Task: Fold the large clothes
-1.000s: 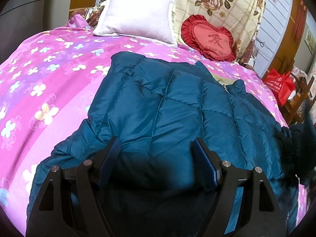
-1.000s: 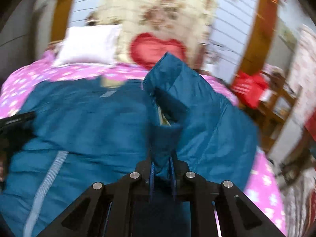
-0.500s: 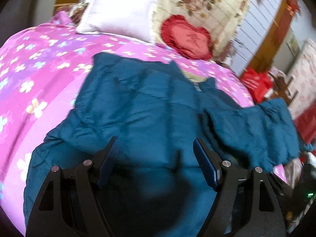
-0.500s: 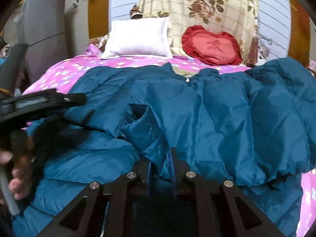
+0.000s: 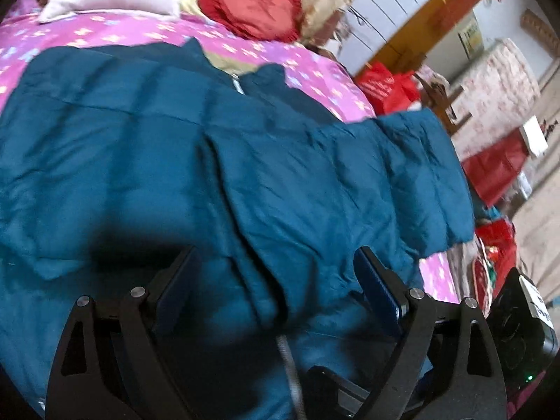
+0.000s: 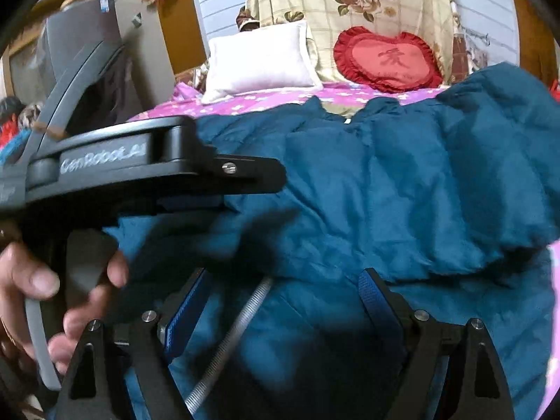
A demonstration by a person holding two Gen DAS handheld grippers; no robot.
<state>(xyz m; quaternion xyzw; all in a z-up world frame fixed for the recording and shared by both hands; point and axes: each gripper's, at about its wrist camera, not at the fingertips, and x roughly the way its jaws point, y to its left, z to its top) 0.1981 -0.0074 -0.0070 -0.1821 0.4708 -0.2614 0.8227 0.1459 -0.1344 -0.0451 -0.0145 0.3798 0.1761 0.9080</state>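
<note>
Left wrist view: pink floral bed (image 5: pixel 105 35) takes most of the frame, with a teal down jacket (image 5: pixel 122 161) spread flat across it, collar toward the headboard. One sleeve (image 5: pixel 332 182) lies folded across the jacket's body, its cuff end hanging past the bed's right edge. White pillow (image 6: pixel 259 59) and red heart cushion (image 6: pixel 388 59) sit at the head of the bed, well apart from the jacket. Red bags (image 5: pixel 385 84) stand on the floor beyond the bed (blurred, contents unreadable).

Left gripper (image 5: pixel 276 287) hovers low over the jacket's lower half, jaws spread wide, nothing between them. Right gripper (image 6: pixel 280 301) also has its jaws apart and empty, just above the zipper (image 6: pixel 241 318) – the left tool's body crosses the right wrist view, hand on its handle.

Step, as I read it: sleeve fold-in on one side looks placed, both claws free. Next move likely needs a grab on the opposite sleeve or the hem – pinch a thick puffy edge firmly, since slick fabric could slip.
</note>
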